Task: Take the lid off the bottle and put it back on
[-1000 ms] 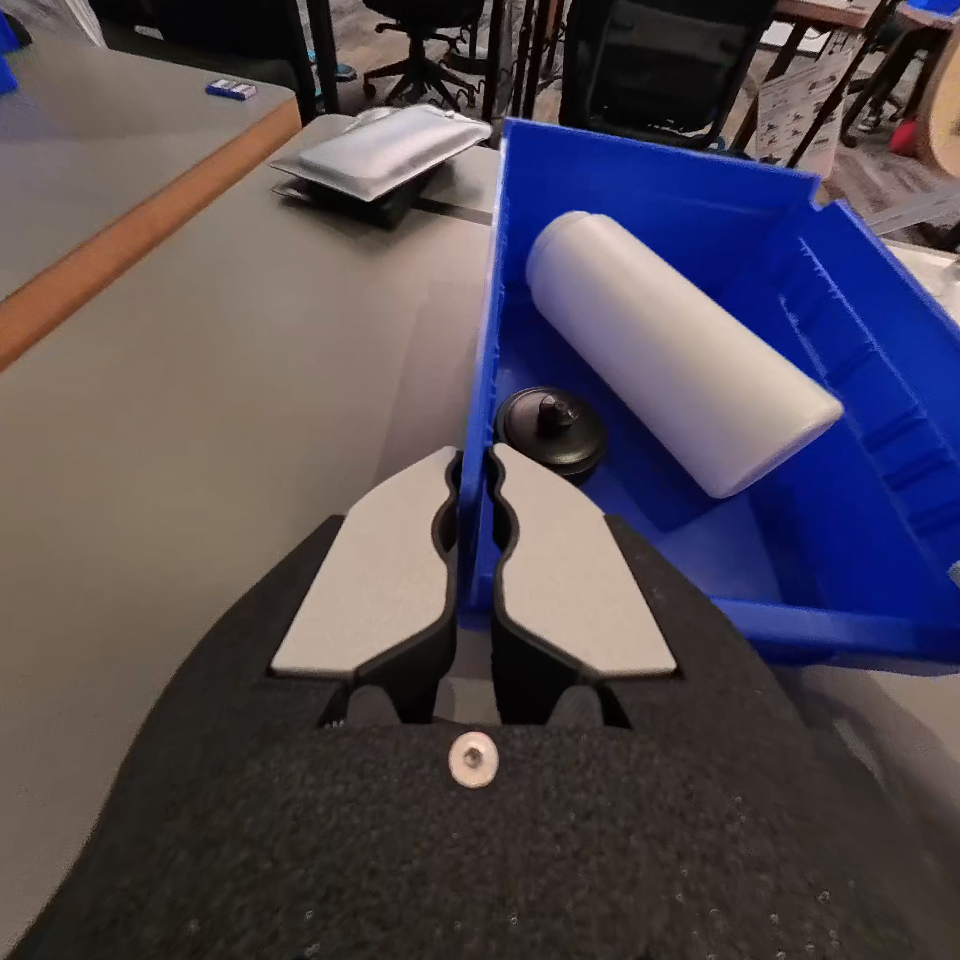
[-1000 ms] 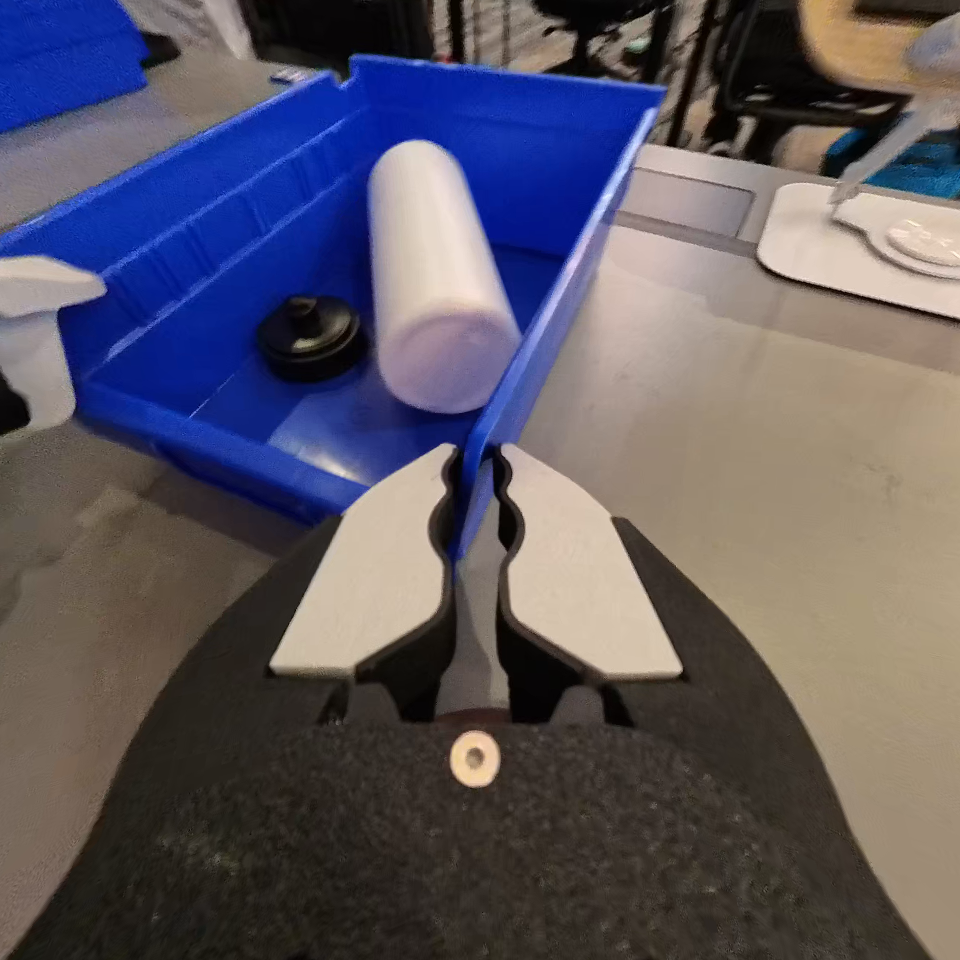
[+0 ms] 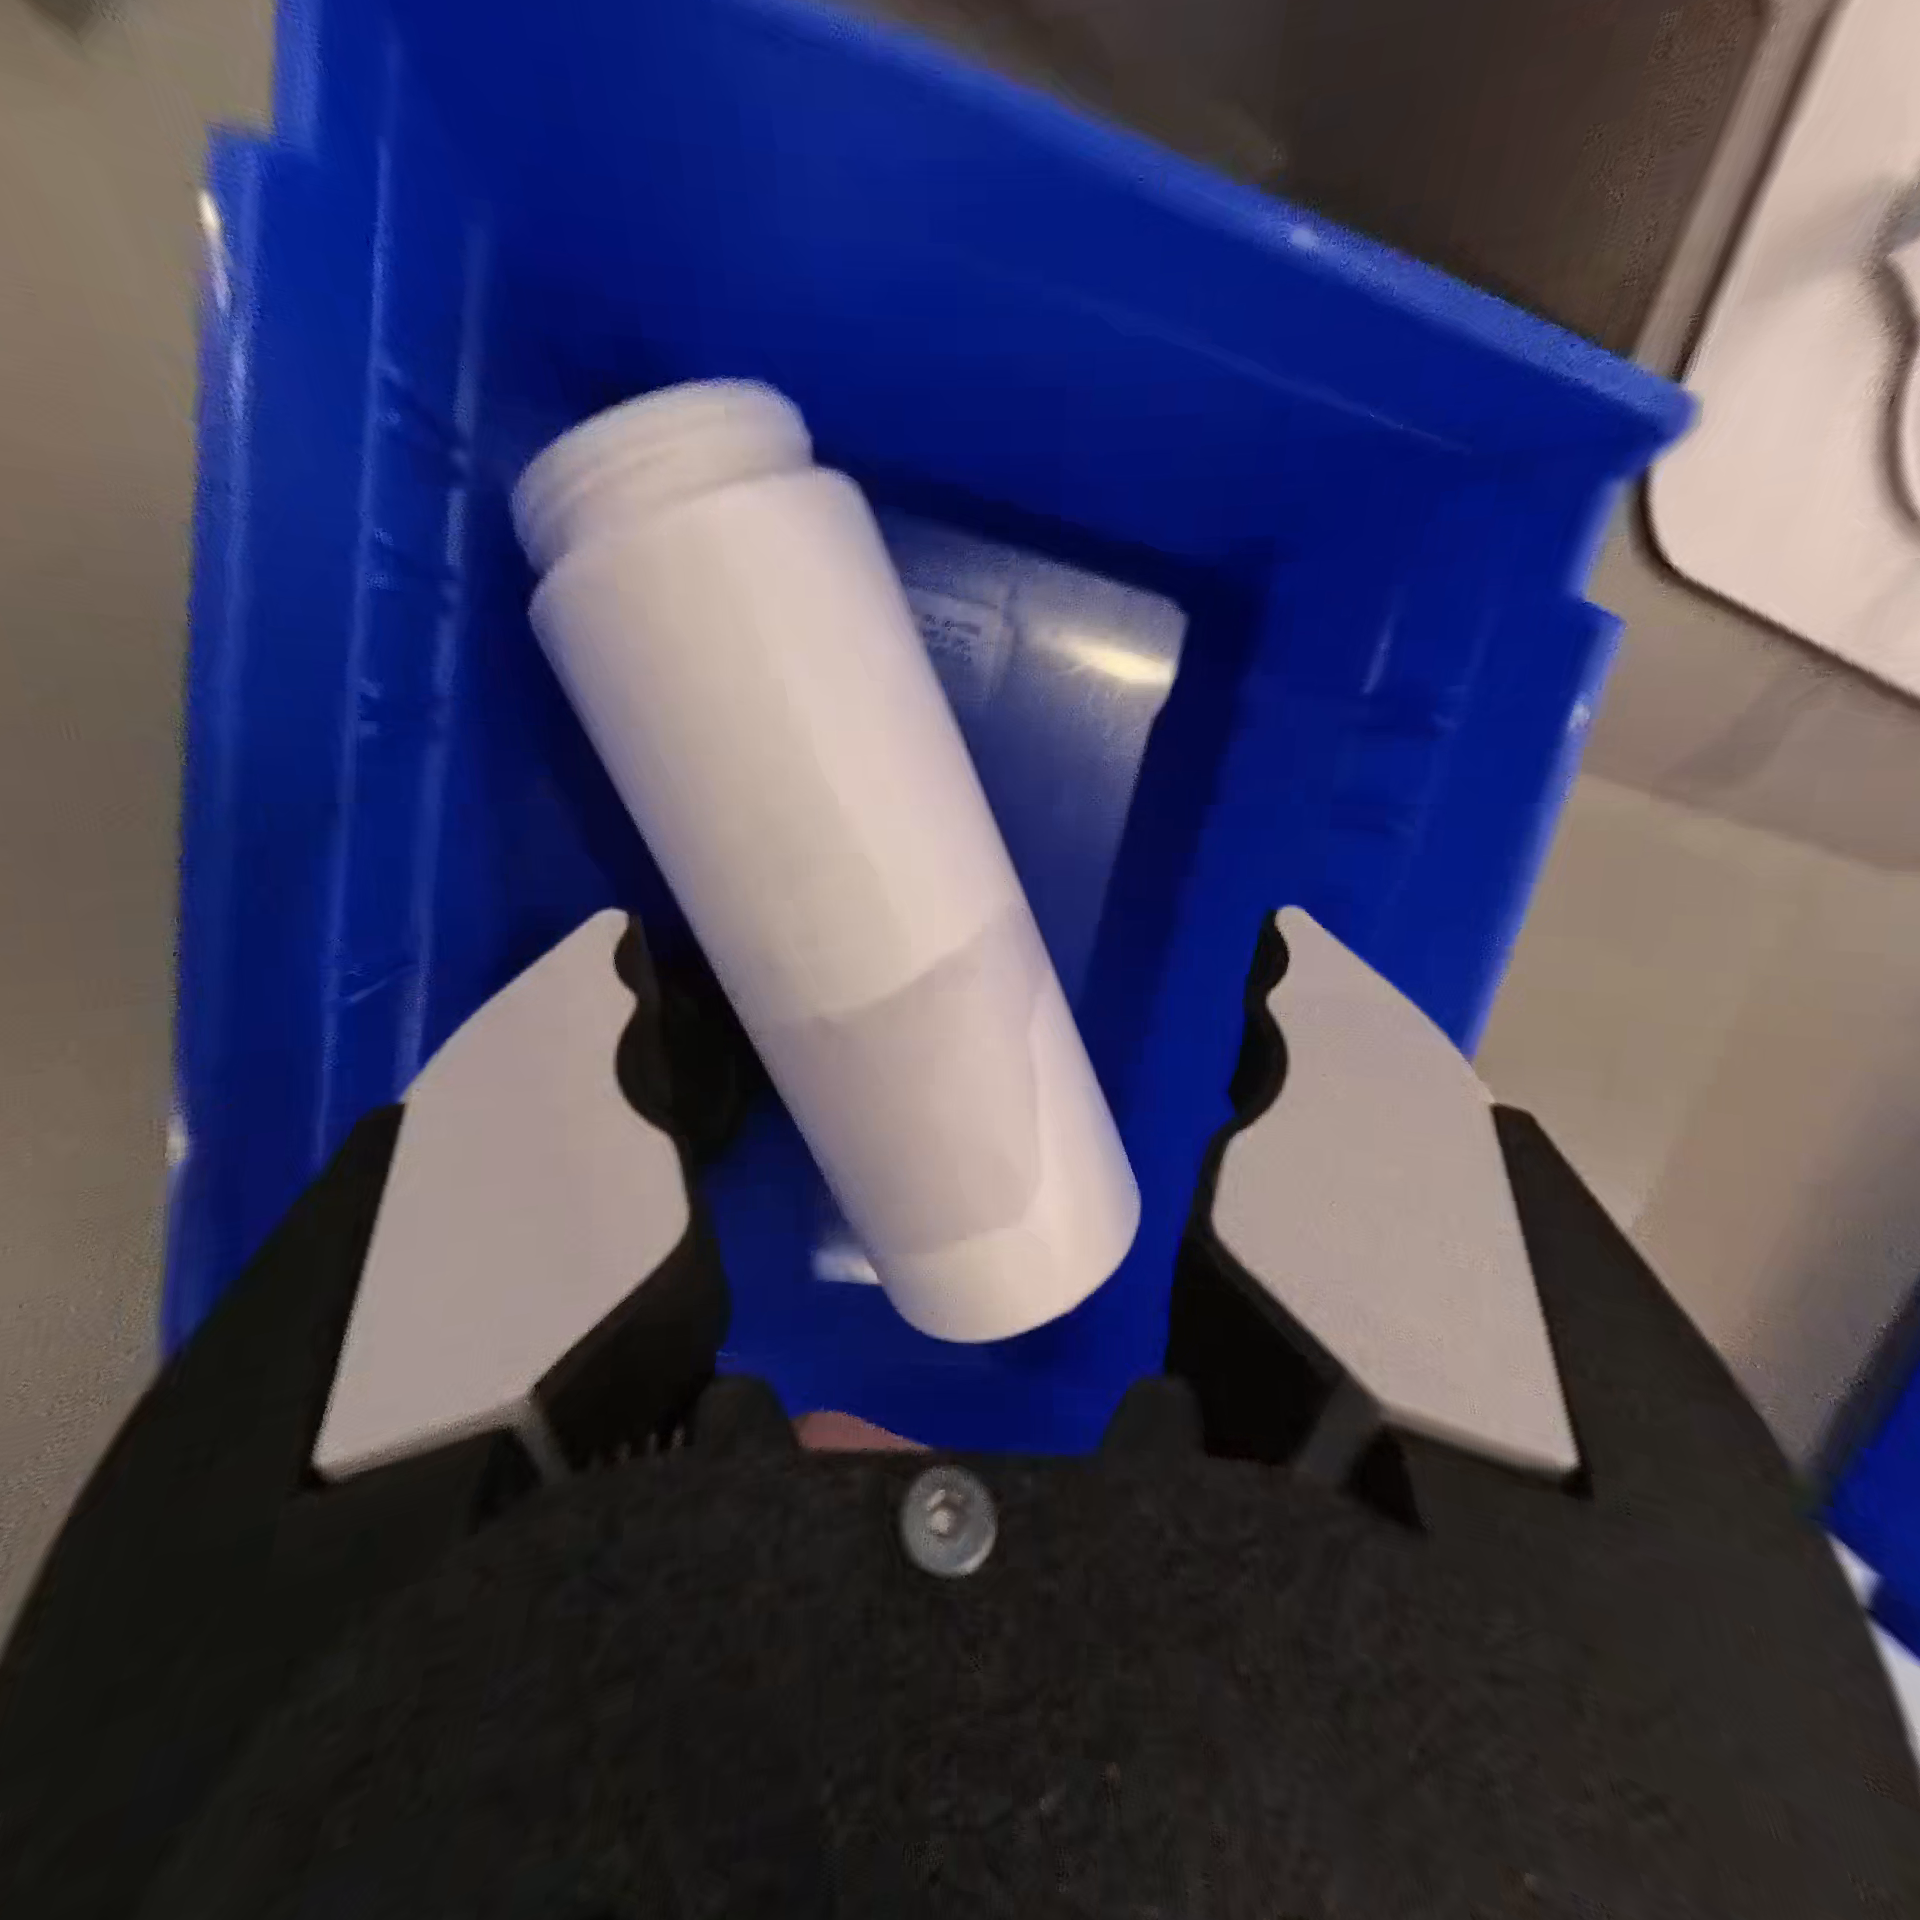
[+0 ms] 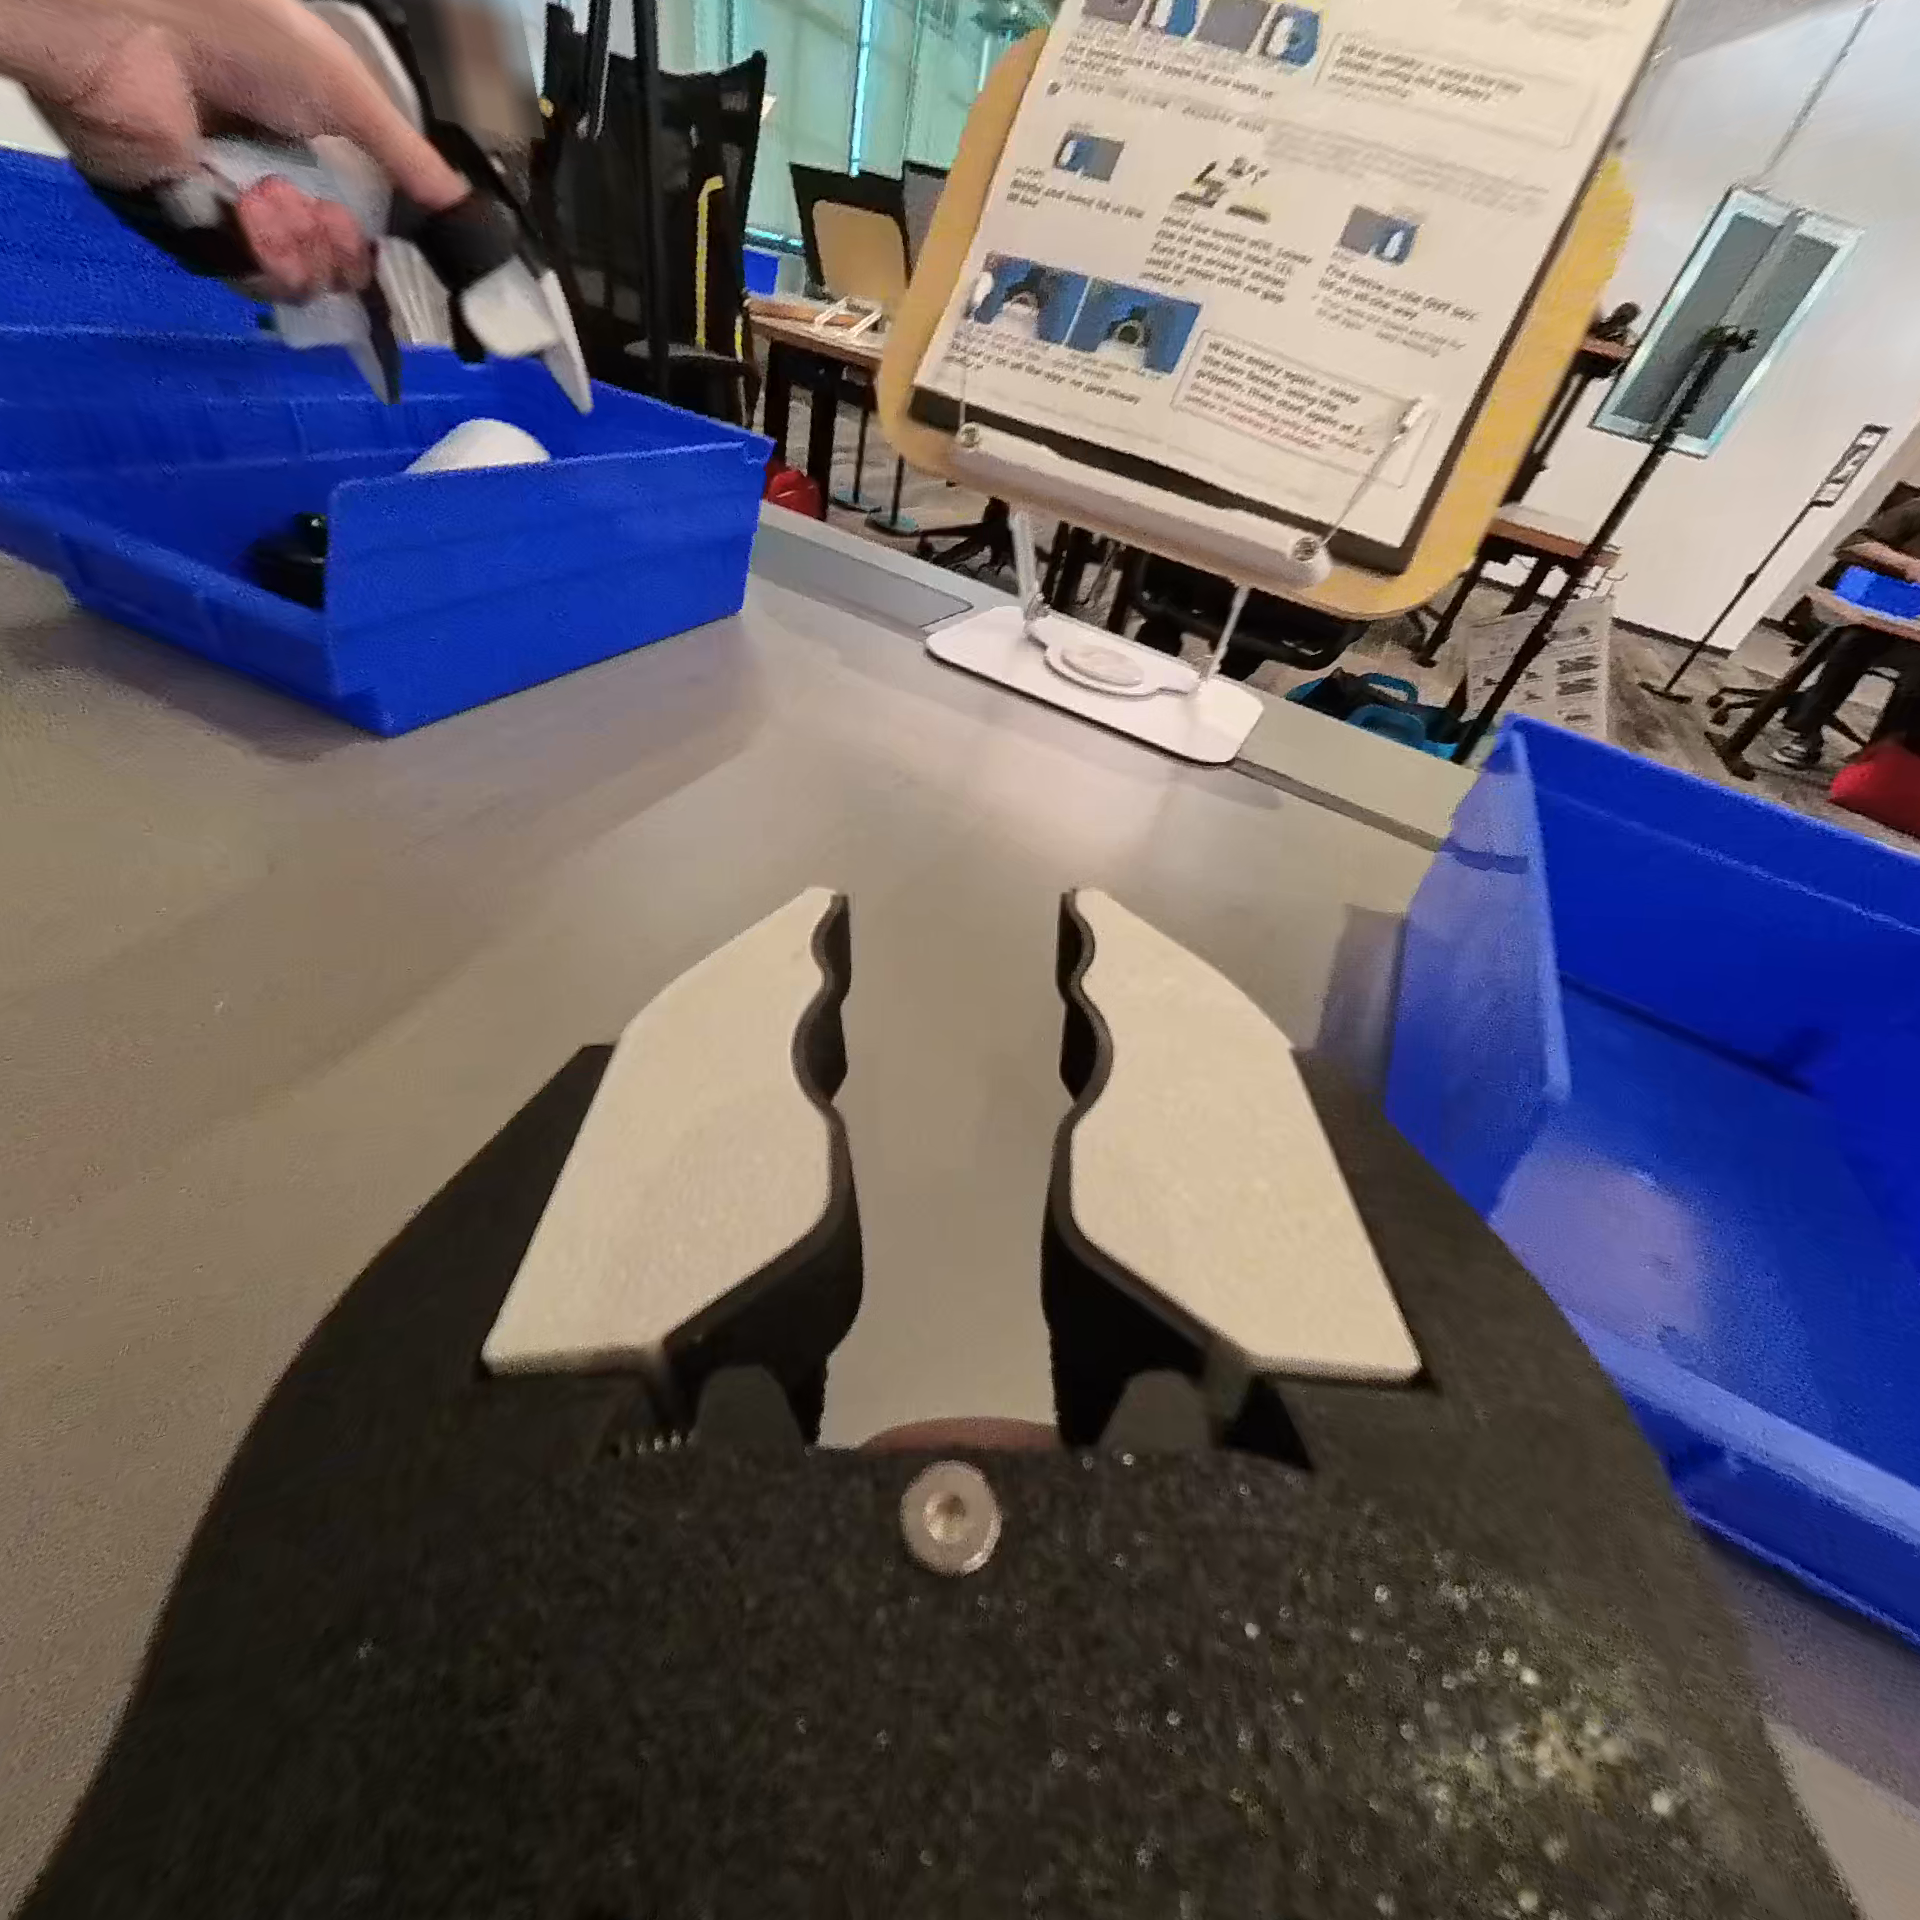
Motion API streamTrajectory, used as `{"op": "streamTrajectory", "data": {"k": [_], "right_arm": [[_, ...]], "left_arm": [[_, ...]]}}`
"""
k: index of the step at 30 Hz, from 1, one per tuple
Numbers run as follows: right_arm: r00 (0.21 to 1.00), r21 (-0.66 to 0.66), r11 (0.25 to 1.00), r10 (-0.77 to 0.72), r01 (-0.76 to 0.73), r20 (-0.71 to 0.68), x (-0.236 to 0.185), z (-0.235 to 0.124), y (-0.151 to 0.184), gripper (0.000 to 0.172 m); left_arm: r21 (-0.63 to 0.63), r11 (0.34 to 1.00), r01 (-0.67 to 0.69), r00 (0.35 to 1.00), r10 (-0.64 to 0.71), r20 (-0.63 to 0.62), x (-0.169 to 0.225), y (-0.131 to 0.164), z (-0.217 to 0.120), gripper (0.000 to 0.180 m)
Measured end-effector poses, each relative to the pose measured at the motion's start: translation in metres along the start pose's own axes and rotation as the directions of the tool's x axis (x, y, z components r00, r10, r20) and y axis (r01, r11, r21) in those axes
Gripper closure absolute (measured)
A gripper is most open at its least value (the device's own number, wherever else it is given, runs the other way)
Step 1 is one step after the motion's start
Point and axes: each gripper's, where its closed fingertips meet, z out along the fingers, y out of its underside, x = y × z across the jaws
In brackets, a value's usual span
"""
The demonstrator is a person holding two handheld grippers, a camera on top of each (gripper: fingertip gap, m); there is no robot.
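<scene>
Jaws spread wide on both grippers, gripping nothing; the white, uncapped, seemingly matte bottle [image 3: 821,862] lies in the blue bin [image 3: 1039,343].

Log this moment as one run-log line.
left gripper: open above bottle in bin | lid: off | right gripper: open, empty, over table

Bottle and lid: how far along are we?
Done: the lid is off; the white bottle lies open-necked in the blue bin. In hand: nothing; the left gripper hovers wide open over the bottle, the right gripper open above the table. Left: gripping both and screwing the lid on.
</scene>
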Motion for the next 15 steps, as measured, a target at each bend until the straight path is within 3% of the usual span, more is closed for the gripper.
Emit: {"op": "streamTrajectory", "data": {"k": [3, 9, 11, 15], "right_arm": [[0.999, -0.011, 0.999, -0.032, 0.033, 0.029, -0.011, 0.002, 0.004, 0.134], [0.996, -0.038, 0.996, -0.080, 0.082, 0.039, -0.017, 0.006, 0.012, 0.134], [0.998, -0.043, 0.998, -0.048, 0.050, 0.050, -0.017, 0.008, 0.013, 0.134], [0.997, -0.048, 0.998, 0.033, -0.029, 0.074, -0.016, 0.009, 0.014, 0.134]], "left_arm": [[-0.048, 0.992, 0.121, 0.993, -0.120, 0.015, -0.012, 0.001, 0.016, 0.073], [-0.169, 0.966, 0.197, 0.980, -0.199, 0.006, -0.009, 0.030, 0.046, 0.077], [-0.193, 0.968, 0.163, 0.985, -0.171, -0.029, 0.000, 0.037, 0.051, 0.094], [-0.164, 0.986, 0.004, 1.000, -0.007, -0.019, 0.001, 0.033, 0.046, 0.096]]}}
